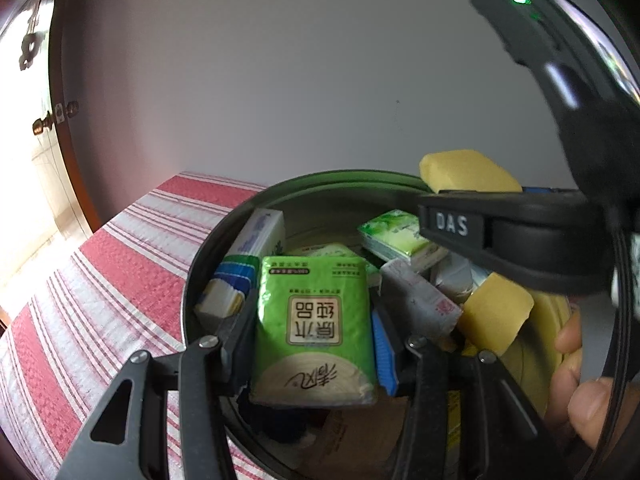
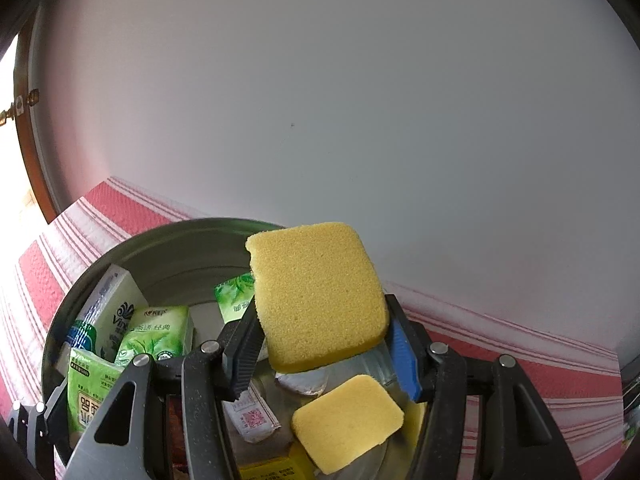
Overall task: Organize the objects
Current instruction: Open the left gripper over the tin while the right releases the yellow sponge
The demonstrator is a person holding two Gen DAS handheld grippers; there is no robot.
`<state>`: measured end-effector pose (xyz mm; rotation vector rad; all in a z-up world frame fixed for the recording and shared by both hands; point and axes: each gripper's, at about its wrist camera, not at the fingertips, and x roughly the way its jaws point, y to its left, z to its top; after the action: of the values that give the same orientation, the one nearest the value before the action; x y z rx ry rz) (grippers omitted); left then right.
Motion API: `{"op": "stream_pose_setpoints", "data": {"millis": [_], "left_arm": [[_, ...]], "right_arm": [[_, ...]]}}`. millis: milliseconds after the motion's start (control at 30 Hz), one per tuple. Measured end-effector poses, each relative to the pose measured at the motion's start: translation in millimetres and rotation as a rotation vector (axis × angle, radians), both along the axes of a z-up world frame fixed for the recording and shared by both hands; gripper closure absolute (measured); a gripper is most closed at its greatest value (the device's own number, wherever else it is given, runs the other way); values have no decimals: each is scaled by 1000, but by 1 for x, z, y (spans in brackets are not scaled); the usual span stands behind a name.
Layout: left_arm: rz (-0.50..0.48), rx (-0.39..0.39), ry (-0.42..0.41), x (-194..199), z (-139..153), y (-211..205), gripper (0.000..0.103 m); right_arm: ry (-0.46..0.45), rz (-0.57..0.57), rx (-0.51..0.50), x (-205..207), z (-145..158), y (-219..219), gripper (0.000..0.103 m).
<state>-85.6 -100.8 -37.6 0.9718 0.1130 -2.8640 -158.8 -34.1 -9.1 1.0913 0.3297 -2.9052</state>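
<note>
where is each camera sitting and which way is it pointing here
Left wrist: rides the left gripper, looking forward and down along its fingers into the metal bowl; it grips a green tissue pack; the right gripper and a hand show at right.
Right wrist: rides the right gripper, looking down over the same bowl, gripping a yellow sponge.
Shared: bowl, tissue pack, held sponge, loose sponge, striped cloth.

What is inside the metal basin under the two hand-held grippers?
In the basin: green tissue packs, a white pack, a white sachet and a loose yellow sponge. The held sponge and held pack cover whatever lies beneath.
</note>
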Motion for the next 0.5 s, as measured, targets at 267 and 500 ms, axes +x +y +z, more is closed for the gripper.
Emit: {"op": "stream_pose_setpoints", "data": {"millis": [267,500], "left_arm": [[-15,-9,-11,-2,-3,5,53],[22,-96,35,5,3,12,12]], "right_arm": [[-127,9,-21,-18,-12,-1,43],[-155,5,43,-12,-16,-4,26]]}}
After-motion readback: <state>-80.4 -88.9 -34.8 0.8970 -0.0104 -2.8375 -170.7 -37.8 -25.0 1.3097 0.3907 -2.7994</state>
